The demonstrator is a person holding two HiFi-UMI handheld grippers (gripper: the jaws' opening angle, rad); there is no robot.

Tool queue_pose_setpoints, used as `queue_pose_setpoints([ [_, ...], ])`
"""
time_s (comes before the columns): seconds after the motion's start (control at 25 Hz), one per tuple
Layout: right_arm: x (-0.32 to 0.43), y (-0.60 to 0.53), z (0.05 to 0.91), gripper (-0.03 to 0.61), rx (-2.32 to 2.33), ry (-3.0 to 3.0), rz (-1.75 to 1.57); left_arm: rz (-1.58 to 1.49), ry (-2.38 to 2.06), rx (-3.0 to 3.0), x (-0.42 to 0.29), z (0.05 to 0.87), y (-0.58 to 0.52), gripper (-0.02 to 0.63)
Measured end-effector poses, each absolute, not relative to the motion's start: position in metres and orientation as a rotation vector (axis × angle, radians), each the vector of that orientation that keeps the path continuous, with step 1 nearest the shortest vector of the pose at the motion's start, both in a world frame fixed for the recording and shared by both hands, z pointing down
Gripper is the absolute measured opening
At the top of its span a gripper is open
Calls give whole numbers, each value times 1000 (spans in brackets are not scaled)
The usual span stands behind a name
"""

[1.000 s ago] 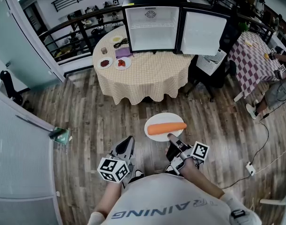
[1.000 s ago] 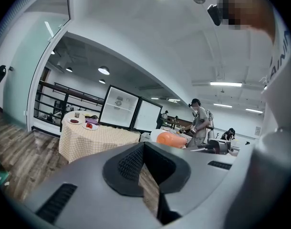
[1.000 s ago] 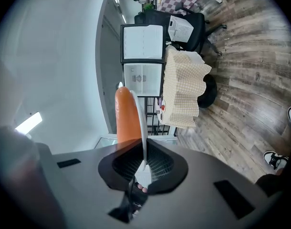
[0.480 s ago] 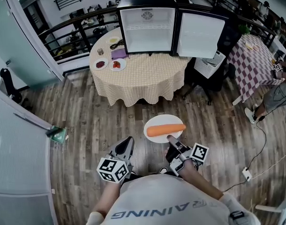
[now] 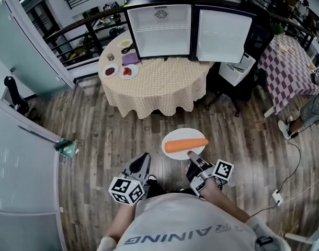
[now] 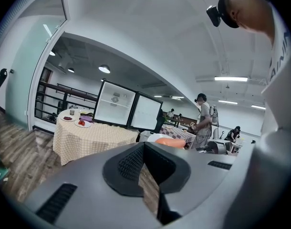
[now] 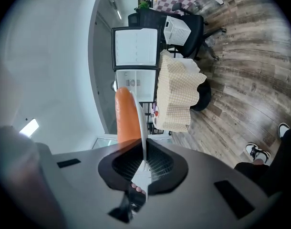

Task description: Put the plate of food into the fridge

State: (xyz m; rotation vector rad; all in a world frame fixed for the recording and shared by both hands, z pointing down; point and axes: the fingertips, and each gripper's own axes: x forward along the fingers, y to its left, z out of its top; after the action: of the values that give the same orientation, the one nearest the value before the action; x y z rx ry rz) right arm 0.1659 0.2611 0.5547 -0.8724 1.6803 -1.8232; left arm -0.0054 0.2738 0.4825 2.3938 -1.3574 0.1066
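Observation:
A white plate (image 5: pixel 176 138) with an orange carrot (image 5: pixel 186 145) on it hangs over the wooden floor, held level. My right gripper (image 5: pixel 192 156) is shut on its near rim. In the right gripper view the plate (image 7: pixel 143 123) runs edge-on between the pads of that gripper (image 7: pixel 144 162), with the carrot (image 7: pixel 127 116) to its left. My left gripper (image 5: pixel 141 164) hangs shut and empty to the plate's left; in its own view it (image 6: pixel 144 149) shows the plate's carrot (image 6: pixel 170 141) beyond it. The fridge (image 5: pixel 158 30) stands open at the back of a round table (image 5: pixel 154 82), its door (image 5: pixel 225 35) swung right.
Small plates of food (image 5: pixel 128 70) and a cup (image 5: pixel 111 57) sit on the table's left part. An office chair and white basket (image 5: pixel 238 69) stand right of it, and a checked table (image 5: pixel 293 61) further right. A cable and power strip (image 5: pixel 277 196) lie on the floor.
The table and fridge have drifted left and a little closer in the head view. The plate stays in my right gripper, and both grippers keep their places in front of me.

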Motion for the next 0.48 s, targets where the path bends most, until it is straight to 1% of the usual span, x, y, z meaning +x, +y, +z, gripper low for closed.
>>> queue_pose_setpoints([
  [0.48, 168, 193, 555, 35, -928, 1668, -1775, 89, -1255, 2435, 0, 492, 192, 8],
])
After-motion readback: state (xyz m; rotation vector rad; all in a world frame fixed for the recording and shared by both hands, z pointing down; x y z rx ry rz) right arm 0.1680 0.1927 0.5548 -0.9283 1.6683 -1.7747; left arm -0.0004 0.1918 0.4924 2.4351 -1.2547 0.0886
